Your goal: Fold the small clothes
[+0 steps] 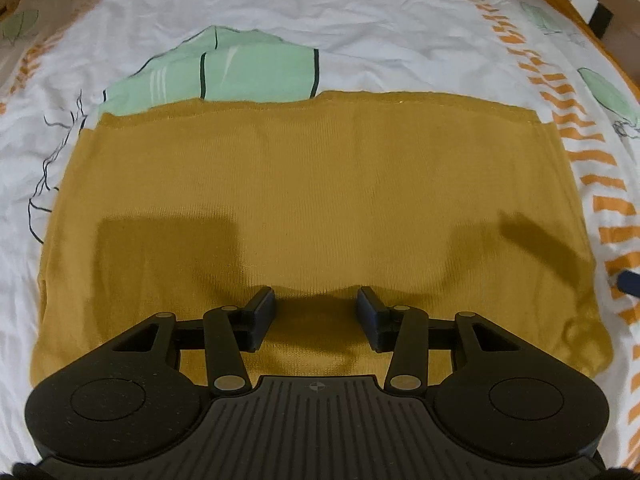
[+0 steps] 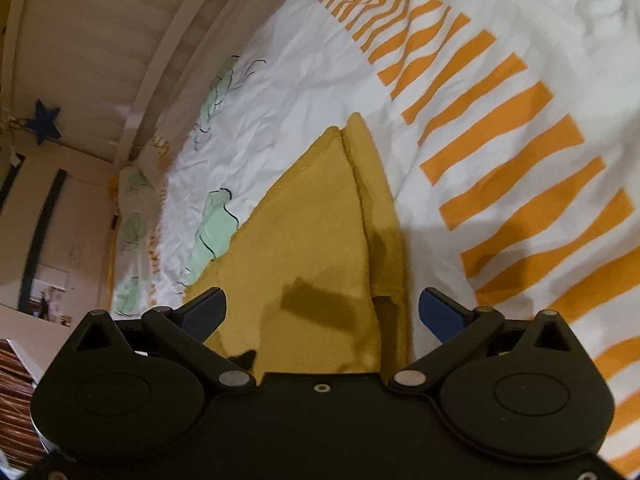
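A mustard-yellow knit garment lies flat on a printed bed sheet, its hemmed edge toward the far side. My left gripper is open, hovering just above the garment's near part, with nothing between the fingers. In the right wrist view the same garment shows with a folded strip along its right edge. My right gripper is wide open above the garment's near right part, holding nothing.
The sheet is white with orange stripes and green leaf prints. A wooden bed frame runs along the far side. A dark blue star hangs on the wall at left.
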Available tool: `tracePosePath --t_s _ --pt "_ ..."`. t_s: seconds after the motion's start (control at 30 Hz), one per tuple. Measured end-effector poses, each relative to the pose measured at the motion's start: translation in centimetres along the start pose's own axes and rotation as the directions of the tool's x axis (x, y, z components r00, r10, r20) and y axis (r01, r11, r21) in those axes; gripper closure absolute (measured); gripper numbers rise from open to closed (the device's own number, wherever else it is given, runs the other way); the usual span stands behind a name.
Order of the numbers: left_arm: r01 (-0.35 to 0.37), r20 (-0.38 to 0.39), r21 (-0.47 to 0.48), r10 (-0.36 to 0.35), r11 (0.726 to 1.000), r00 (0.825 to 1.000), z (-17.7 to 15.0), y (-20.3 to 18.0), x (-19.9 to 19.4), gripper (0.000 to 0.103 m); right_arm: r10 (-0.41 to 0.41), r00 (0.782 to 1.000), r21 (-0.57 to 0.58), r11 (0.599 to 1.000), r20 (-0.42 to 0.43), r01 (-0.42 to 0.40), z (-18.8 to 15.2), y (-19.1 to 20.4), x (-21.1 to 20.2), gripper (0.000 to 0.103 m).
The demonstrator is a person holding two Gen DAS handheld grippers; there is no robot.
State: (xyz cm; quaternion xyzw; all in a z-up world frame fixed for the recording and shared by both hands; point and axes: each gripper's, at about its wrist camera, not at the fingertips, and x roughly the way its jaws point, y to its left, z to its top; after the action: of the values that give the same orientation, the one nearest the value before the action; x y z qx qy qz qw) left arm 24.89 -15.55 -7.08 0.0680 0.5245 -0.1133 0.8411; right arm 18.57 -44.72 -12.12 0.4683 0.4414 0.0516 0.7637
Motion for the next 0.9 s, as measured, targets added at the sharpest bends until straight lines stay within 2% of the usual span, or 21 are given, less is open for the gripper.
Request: tracePosePath --t_s 0.13,0.23,0.33,0.5,0.67,0.83,0.9 --pt "0.003 0.012 -0.014 -0.003 1.000 1.000 -0.2 0.1 0.1 0.058 0.059 0.998 -0.002 0.998 -0.015 -0.059 0.0 -0.8 1.0 0.000" --pt "-0.007 0.016 -0.004 0.007 1.000 1.000 -0.3 -0.1 0.1 0.057 0.043 0.999 -0.015 0.999 -0.017 -0.043 0.2 -1.3 1.7 0.000" --pt "-0.020 0.026 0.011 0.020 1.000 0.999 -0.5 -0.4 0.2 0.056 0.067 0.997 -0.021 0.998 -0.025 -0.067 0.4 -2.1 2.3 0.000" --pt "-0.025 0.047 0.016 0.025 1.000 0.999 -0.8 -0.3 0.2 0.052 0.149 0.989 0.000 0.989 -0.009 -0.149 1.2 -3.2 2.8 0.000" --pt "0.025 0.036 -0.029 -0.024 0.999 0.999 -0.6 0.7 0.4 0.050 0.193 0.981 -0.030 0.981 -0.022 -0.194 1.5 -2.9 3.7 0.000" --pt "0.096 0.033 -0.042 -0.095 0.994 0.995 -0.4 2.2 -0.2 0.050 0.186 0.982 -0.093 0.977 -0.042 -0.190 1.5 -2.0 4.6 0.000" --pt "0.101 0.038 -0.066 -0.099 0.993 0.994 -0.6 3.2 -0.8 0.050 0.174 0.984 -0.109 0.978 -0.045 -0.178 1.4 -1.7 4.7 0.000"
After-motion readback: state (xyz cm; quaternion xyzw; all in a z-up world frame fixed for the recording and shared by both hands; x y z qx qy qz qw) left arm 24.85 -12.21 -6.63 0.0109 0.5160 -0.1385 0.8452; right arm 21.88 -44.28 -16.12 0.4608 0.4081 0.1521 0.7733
